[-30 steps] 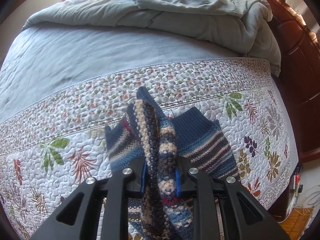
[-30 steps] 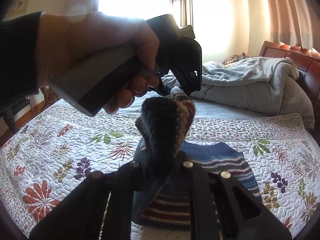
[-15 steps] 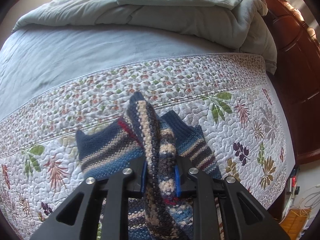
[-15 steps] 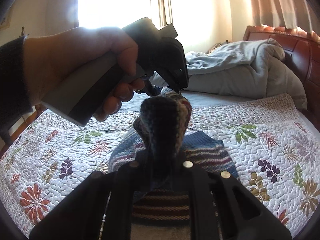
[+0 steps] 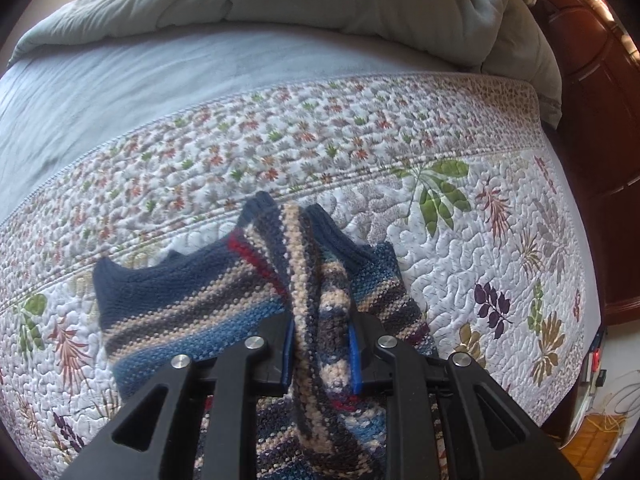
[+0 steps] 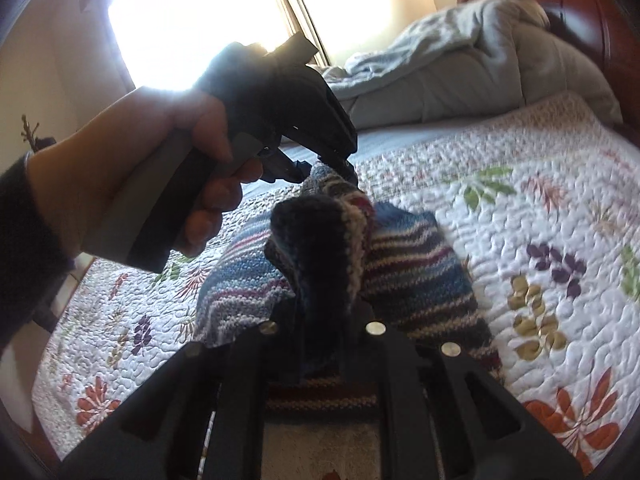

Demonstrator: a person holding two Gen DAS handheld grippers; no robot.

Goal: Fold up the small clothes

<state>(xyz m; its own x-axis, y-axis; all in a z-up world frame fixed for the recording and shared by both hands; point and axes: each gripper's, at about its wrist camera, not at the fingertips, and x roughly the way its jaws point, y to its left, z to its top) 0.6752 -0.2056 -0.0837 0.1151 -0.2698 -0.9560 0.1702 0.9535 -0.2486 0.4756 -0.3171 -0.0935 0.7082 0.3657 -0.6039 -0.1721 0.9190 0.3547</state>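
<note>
A small striped knit sweater (image 5: 192, 312) in blue, beige and red lies partly on the floral quilt (image 5: 460, 240). My left gripper (image 5: 322, 352) is shut on a bunched fold of it, lifted off the bed. My right gripper (image 6: 320, 320) is shut on another raised fold of the same sweater (image 6: 416, 276). In the right wrist view the left gripper (image 6: 316, 160), held by a hand, pinches the sweater just beyond my right fingers. The lower part of the sweater rests on the quilt.
A rumpled grey duvet (image 5: 360, 4) is heaped at the head of the bed, by the dark wooden headboard (image 5: 592, 92). A plain blue sheet (image 5: 160, 80) lies between duvet and quilt. A bright window (image 6: 192, 20) is behind the left hand.
Both grippers have carried the held folds forward and lower over the bed. More of the sweater's body now lies spread to the left on the quilt.
</note>
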